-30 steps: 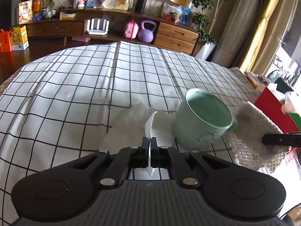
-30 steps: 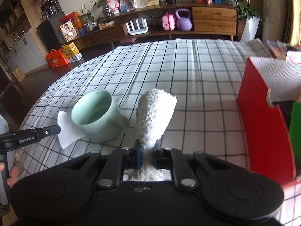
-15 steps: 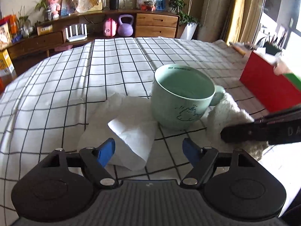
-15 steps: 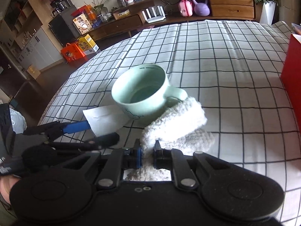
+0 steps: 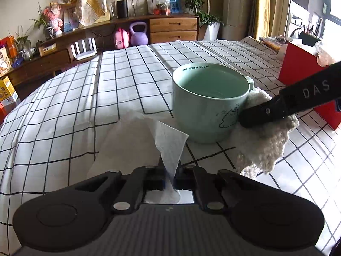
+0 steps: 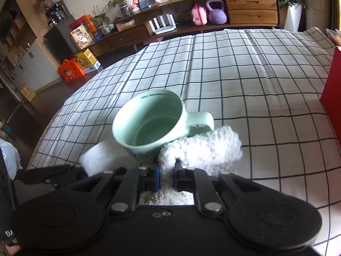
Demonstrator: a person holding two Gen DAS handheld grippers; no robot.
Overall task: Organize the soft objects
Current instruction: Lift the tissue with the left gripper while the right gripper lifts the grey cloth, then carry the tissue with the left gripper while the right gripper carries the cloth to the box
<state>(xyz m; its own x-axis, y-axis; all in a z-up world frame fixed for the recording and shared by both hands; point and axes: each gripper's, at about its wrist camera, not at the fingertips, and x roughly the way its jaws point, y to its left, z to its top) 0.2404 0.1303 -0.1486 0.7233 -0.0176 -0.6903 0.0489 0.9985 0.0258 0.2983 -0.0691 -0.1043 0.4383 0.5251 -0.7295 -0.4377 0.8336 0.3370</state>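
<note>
Tissue (image 5: 168,147) was pinched between the pressed-together fingers of the left tongs (image 5: 169,176), its loose end fanned up and out toward the mug (image 5: 210,104), the rest of the white sheet lying flat on the checked cloth (image 5: 110,89) just left of the mug's base. Over on the other side, the right tongs (image 6: 166,176) were clamped on the fluffy white cloth (image 6: 202,149), which bunched up from the fingers and lay against the mug's side, right under its handle (image 6: 200,120). From the left camera, the right tongs' dark finger (image 5: 287,104) crossed over that cloth, tip touching the mug wall. Mug stood upright between the two soft pieces, nothing inside it. A red box (image 5: 298,64) sat well off to the right on the worktop.
</note>
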